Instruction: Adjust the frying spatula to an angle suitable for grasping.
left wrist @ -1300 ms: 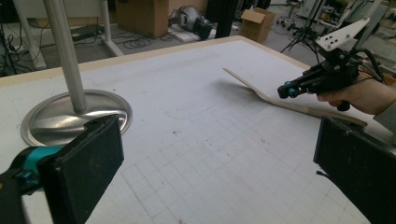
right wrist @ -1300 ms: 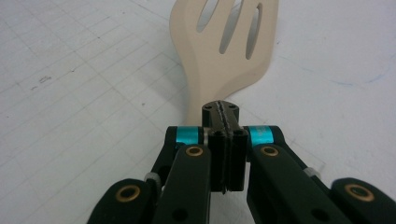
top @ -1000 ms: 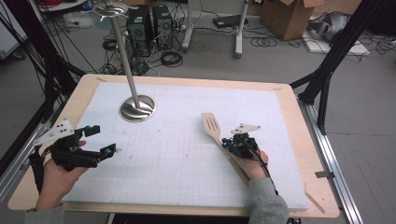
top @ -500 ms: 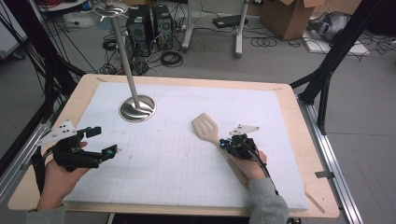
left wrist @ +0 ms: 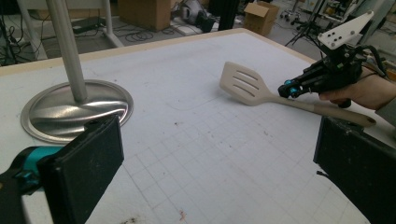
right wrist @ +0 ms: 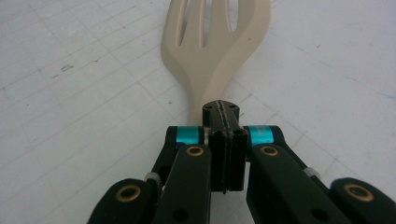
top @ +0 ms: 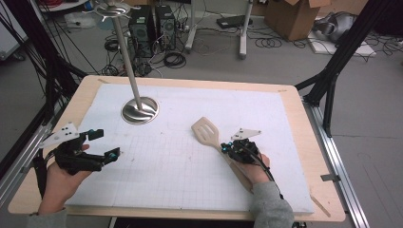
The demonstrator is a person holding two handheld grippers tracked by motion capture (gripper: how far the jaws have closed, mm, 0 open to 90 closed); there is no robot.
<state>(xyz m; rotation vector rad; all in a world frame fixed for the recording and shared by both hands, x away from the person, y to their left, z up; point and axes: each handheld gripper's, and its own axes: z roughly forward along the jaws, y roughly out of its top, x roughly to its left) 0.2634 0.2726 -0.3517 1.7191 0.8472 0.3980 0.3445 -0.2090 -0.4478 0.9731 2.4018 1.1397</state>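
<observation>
A cream slotted spatula (top: 205,130) lies flat on the white gridded mat (top: 180,180), right of centre, head pointing to the far left. My right gripper (top: 227,146) sits at its neck, where the handle passes under the gripper and the hand. In the right gripper view the pads (right wrist: 223,112) are shut flat against each other, and the spatula (right wrist: 219,42) comes out from beneath their tips. I cannot tell whether they press on it. My left gripper (top: 107,144) hovers open at the near left with nothing between its pads (left wrist: 88,163).
A metal pole on a round shiny base (top: 139,110) stands at the far left of the mat, close ahead of the left gripper (left wrist: 219,163). The wooden table edge (top: 328,209) frames the mat. Black frame legs, cables and boxes lie beyond the table.
The spatula has rolled from standing on its edge to lying flat, and its head has swung slightly left. Both hands have stayed where they were.
</observation>
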